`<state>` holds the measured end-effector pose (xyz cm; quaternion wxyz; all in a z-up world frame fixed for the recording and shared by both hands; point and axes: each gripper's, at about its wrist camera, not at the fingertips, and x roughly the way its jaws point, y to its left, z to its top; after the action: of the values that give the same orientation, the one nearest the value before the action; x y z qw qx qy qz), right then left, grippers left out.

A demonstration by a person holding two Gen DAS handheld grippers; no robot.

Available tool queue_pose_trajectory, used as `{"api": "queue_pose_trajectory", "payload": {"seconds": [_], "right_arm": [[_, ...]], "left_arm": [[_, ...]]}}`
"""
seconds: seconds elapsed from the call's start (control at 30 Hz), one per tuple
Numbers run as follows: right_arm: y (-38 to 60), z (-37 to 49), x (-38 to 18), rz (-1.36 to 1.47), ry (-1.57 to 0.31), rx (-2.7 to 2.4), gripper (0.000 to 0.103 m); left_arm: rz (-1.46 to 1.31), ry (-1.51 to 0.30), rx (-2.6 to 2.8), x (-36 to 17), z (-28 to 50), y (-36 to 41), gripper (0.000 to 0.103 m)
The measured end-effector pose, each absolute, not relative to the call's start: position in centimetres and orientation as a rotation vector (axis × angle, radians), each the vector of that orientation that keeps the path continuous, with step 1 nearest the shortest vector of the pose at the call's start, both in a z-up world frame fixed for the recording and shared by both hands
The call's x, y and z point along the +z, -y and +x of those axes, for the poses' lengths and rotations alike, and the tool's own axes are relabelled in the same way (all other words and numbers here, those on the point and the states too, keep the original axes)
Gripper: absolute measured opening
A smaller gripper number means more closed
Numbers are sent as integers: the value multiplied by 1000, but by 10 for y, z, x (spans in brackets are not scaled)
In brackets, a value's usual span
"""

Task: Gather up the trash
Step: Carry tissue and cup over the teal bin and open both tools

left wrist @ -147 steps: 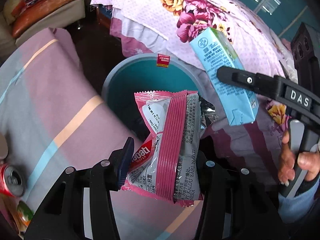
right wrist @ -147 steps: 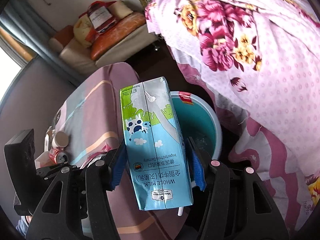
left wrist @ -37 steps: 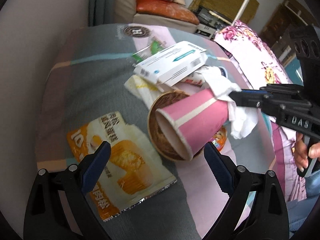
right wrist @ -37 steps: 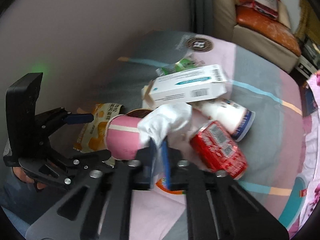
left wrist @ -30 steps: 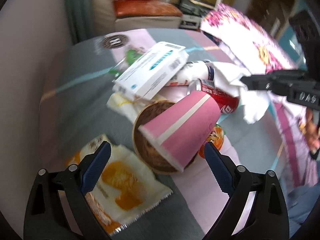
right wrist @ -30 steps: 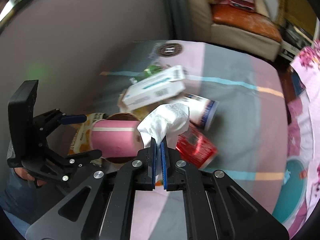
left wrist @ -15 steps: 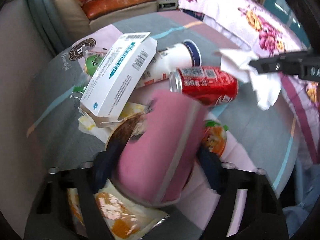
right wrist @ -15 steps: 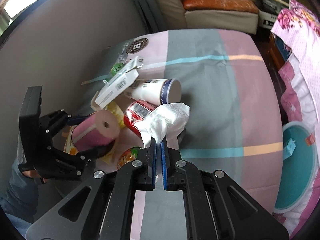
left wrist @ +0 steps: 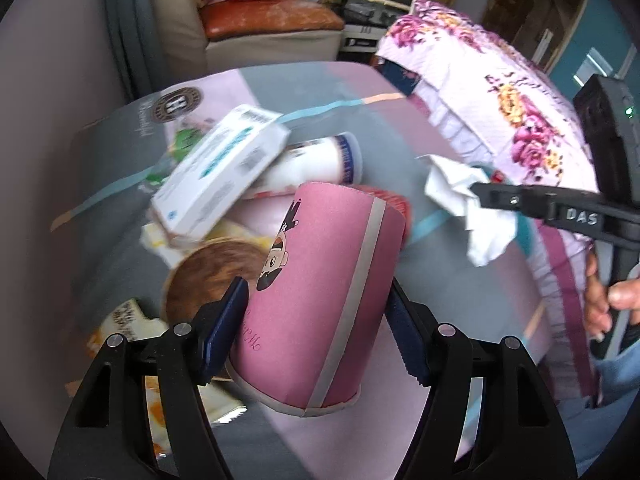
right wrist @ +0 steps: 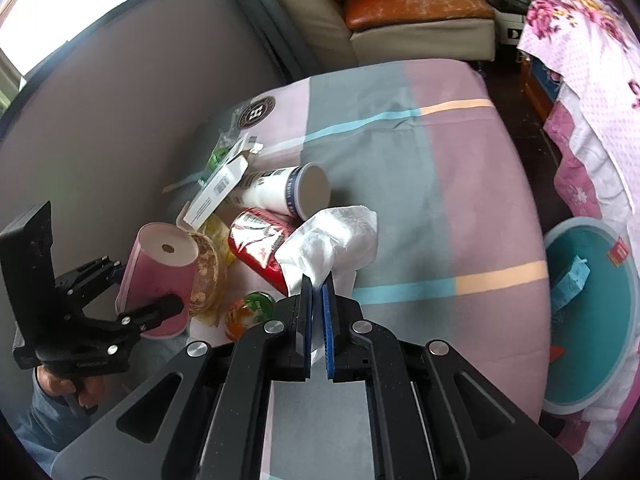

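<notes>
Your pink cup [left wrist: 320, 300] looks like matt paper with a pale band down its side. The tissue [right wrist: 332, 244] is soft, crumpled white paper. Your red can [right wrist: 260, 244] is glossy metal that catches the light. The white box [left wrist: 224, 176] looks like smooth printed card, and the white cup [right wrist: 280, 194] beside it has a slight sheen. The cover [right wrist: 420, 184] under them is matt woven cloth in blocks of colour. Your bin [right wrist: 592, 320] is smooth teal plastic. The sofa [right wrist: 416, 12] cushion has a worn, leathery shine.
</notes>
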<state>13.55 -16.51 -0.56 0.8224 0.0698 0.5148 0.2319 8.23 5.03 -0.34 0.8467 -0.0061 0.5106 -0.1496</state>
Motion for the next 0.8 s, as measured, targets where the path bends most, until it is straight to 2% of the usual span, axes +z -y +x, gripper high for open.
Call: {"api": "queue_pose_trajectory", "payload": {"seconds": [0.33,0.8], "right_arm": [[242,121,-2,251,-1047,399,5],[361,101,-14,431,-975,265,5]], "left_arm": [[29,-1085,-445,3,96,45,70],[156,-1166,-532,-24,108,157,70]]}}
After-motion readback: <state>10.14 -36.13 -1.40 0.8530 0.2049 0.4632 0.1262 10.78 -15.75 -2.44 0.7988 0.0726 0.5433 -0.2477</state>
